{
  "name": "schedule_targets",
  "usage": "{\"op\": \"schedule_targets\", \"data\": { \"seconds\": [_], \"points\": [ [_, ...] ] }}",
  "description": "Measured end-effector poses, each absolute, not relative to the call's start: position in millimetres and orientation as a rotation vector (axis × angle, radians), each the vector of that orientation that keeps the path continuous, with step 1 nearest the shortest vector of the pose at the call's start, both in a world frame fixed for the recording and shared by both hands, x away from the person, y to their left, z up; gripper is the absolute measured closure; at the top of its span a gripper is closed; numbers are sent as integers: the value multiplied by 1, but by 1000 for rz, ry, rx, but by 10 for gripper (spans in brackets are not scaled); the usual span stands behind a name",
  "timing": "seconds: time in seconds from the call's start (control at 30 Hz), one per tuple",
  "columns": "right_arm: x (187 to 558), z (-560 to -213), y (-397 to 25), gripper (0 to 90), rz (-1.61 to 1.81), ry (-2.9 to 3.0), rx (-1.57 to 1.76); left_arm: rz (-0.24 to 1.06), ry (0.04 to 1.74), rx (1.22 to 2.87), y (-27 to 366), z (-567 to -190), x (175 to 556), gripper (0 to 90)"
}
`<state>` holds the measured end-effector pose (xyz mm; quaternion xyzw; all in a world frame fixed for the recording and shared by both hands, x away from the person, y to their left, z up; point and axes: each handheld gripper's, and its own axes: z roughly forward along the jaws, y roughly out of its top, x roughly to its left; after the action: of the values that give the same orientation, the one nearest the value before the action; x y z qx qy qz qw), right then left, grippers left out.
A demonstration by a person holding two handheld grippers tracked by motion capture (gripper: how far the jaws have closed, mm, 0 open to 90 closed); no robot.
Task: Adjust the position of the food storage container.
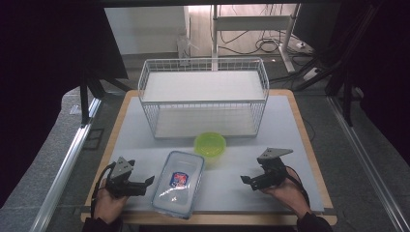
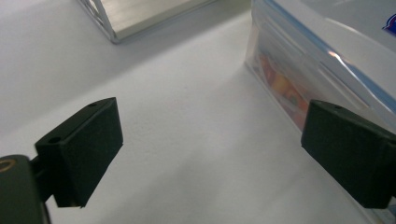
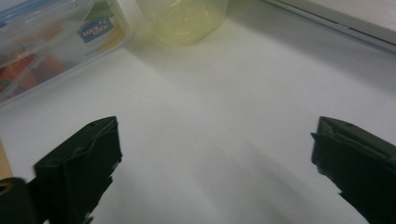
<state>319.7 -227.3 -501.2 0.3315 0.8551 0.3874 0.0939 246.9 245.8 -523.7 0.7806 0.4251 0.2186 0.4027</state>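
Item 1. Your left gripper (image 1: 143,184): black two-jaw tool, jaws spread wide and holding nothing. In the left gripper view (image 2: 210,154) one jaw sits just beside the side wall of the container, the other well out over bare mat.

Item 2. Your right gripper (image 1: 247,181): same build, jaws likewise parted and empty (image 3: 212,163). It hovers low over the mat, pointing inward, apart from everything.

Item 3. Clear rectangular plastic food container with a blue-edged snap lid and a red-and-blue label (image 1: 178,182): lies near the front edge of the table, between the two grippers, closer to your left one. Orange and red contents show through the wall (image 2: 280,86); the label reads in the right gripper view (image 3: 56,39).

Item 4. Lime-green translucent plastic bowl (image 1: 210,144): stands just behind the container's far corner, touching or nearly so; which of the two cannot be told.

Item 5. White wire two-tier rack (image 1: 203,96): at the back of the pale grey mat (image 1: 270,123), both shelves bare.

Item 6. Wooden-edged table (image 1: 314,159).

Risk notes, as judgement. The container is wide and smooth; a one-sided pinch by your left gripper would likely let it swivel or slip. Pushing it forward could knock the bowl. It sits near the front edge, so a pull toward you might tip it off. The snap lid may give if gripped by the rim alone.
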Motion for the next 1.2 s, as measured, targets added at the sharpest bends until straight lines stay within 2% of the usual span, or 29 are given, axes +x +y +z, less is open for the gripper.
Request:
{"op": "schedule_targets", "data": {
  "seconds": [0.33,0.63,0.67,0.93,1.2],
  "points": [
    [320,-498,-231,189,1201,2496,988,522,1025,1963,247,-525,248,51],
    [323,-499,-233,231,1186,2520,953,507,1013,1967,246,-526,248,49],
    [322,-498,-232,260,1176,2523,935,504,1010,1968,246,-526,248,50],
    [322,-494,-228,309,1188,2536,942,513,985,2006,241,-527,248,55],
    [324,-483,-210,537,1160,2584,913,559,951,2031,236,-524,245,57]
  ]
}}
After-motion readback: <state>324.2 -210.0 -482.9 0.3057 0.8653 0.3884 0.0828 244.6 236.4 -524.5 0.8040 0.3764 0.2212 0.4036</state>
